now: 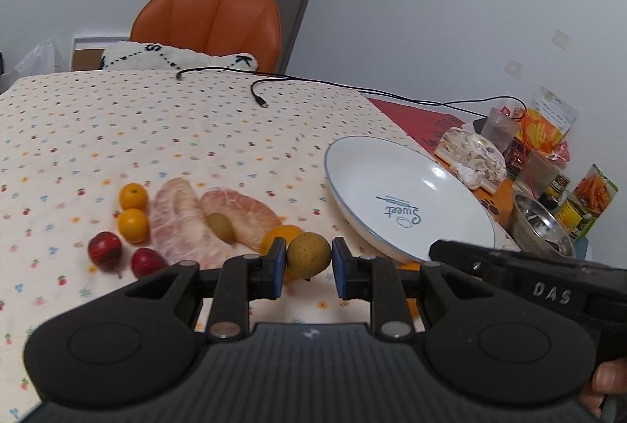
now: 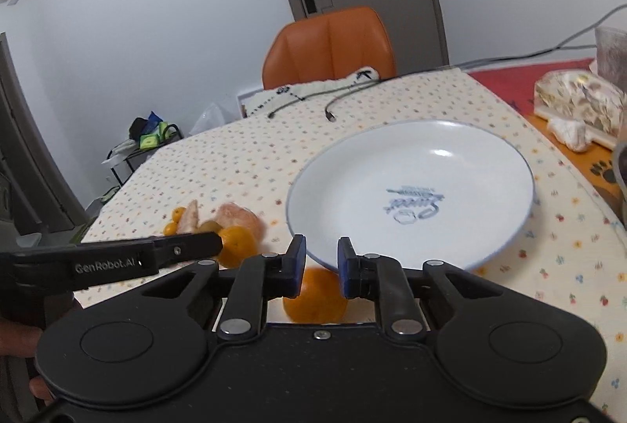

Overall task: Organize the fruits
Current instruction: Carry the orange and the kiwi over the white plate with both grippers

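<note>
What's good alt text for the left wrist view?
The left gripper has a small round brownish-yellow fruit between its open fingers, above a dotted tablecloth. Left lie pomelo segments, two kumquats and two red fruits; right, an empty white plate.

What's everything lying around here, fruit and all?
brown round fruit: 1, tan, between the left gripper's pads
olive fruit: 1, on the pomelo
pomelo segments: 2, pink, on the cloth
kumquats: 2, orange, left of the pomelo
red fruits: 2, nearest left
oranges: 2, beside the plate
plate: 1, white, empty
chair: 1, orange, behind the table
snack packets: several, far right
left gripper
right gripper: above an orange
</note>
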A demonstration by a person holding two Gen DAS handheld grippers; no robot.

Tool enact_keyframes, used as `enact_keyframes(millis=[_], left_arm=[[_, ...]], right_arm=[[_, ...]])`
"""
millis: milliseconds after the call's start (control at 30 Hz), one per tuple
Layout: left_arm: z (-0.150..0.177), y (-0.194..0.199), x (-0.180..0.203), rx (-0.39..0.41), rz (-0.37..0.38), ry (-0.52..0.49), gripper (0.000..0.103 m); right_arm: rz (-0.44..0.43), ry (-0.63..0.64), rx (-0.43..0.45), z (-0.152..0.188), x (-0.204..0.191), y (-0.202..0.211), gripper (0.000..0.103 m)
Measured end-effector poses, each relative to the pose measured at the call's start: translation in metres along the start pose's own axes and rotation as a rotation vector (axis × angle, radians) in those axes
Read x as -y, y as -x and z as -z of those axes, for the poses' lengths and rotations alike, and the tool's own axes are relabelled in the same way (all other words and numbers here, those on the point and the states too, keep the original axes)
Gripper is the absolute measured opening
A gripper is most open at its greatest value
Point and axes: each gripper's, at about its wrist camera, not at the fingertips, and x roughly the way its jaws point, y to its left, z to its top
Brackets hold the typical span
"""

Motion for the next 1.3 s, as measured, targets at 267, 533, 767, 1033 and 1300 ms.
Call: enact_keyframes(millis=[267, 533, 767, 1033, 1300], left_arm=[[0.001, -0.004, 0.002, -0.012, -0.007, -0.006, 0.023], [0.003, -0.003, 0.004, -0.015, -0.017, -0.016, 0.023], [0.005, 0.000, 0.004, -0.018, -0.021, -0.020, 0.023], [0.003, 0.001, 0.004, -0.018, -0.024, -0.017, 0.023], [-0.001, -0.009, 0.023, -0.012, 0.016, -0.039, 0.023]], right_arm=[[-0.054, 0.021, -0.019, 0.009, -0.003, 0.004, 0.035], [-0.032, 0.075, -0.024, 0.016, -0.011, 0.004, 0.059], [0.014, 0.012, -0.087, 0.024, 0.001, -0.011, 0.051], [-0.002, 0.004, -0.076, 0.027, 0.003, -0.010, 0.038], [-0.044, 0.010, -0.014, 0.018, 0.002, 0.017, 0.038]])
